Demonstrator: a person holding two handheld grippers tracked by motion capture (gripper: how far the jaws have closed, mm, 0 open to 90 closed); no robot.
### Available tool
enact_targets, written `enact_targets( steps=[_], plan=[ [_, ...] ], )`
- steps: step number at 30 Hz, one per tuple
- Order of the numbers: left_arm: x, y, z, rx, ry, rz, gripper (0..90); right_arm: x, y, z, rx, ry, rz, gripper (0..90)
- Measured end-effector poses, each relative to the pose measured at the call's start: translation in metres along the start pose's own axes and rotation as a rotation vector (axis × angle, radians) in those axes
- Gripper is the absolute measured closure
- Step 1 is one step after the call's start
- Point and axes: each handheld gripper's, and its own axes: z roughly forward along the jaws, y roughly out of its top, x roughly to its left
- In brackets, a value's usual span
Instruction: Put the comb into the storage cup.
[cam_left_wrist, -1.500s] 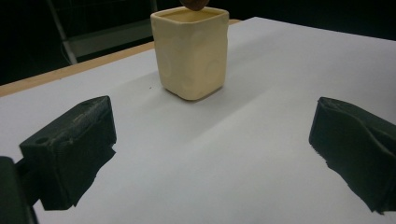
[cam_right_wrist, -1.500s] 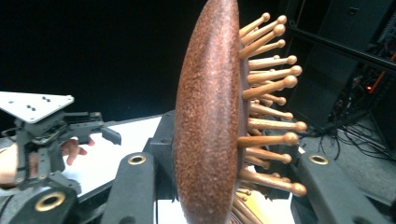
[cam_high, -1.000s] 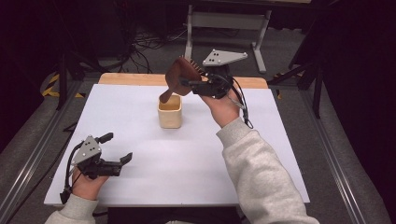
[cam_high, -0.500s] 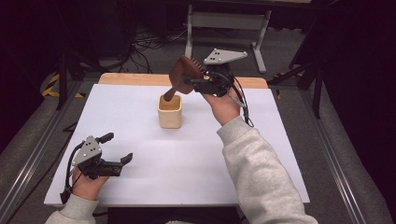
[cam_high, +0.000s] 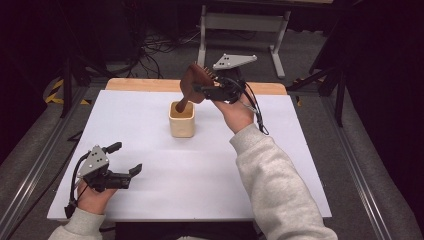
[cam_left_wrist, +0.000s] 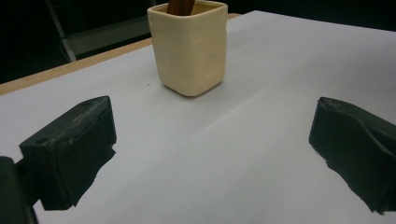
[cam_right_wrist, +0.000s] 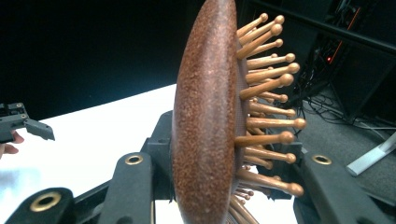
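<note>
A brown wooden hairbrush (cam_high: 192, 82) with round-tipped pins is clamped by the fingers of the right gripper (cam_high: 202, 90), its handle tilted into the cream cup (cam_high: 181, 120) mid-surface. The left gripper (cam_high: 125, 160) fingers are held apart above bare white surface (cam_high: 200, 175)

Brown wooden hairbrush (cam_high: 194, 85) tilted, handle inside cream cup (cam_high: 182, 119).

No legible text or labels anywhere

1. Hairbrush (cam_right_wrist: 205, 116) between the right gripper's (cam_high: 200, 90) jaws: dark brown wood, finely speckled, matt; its pins are pale, smooth wood.
2. Cup (cam_left_wrist: 189, 46) ahead of the left gripper (cam_high: 125, 161): cream, smooth, faintly dimpled glaze.
3. Table (cam_high: 300, 150) beneath: matt white.
</note>
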Motion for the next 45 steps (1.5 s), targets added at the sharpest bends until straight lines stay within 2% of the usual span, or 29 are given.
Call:
enact_targets(
  steps=[28,45],
  plan=[
    [0.000,0.000,0.000,-0.002,-0.003,0.002,1.8,-0.004,-0.015,0.043,0.130,0.043,0.036,54.4],
    [-0.001,0.000,0.000,0.000,-0.006,0.003,1.9,-0.008,-0.025,0.057,0.184,0.070,0.080,53.3]
  ],
)
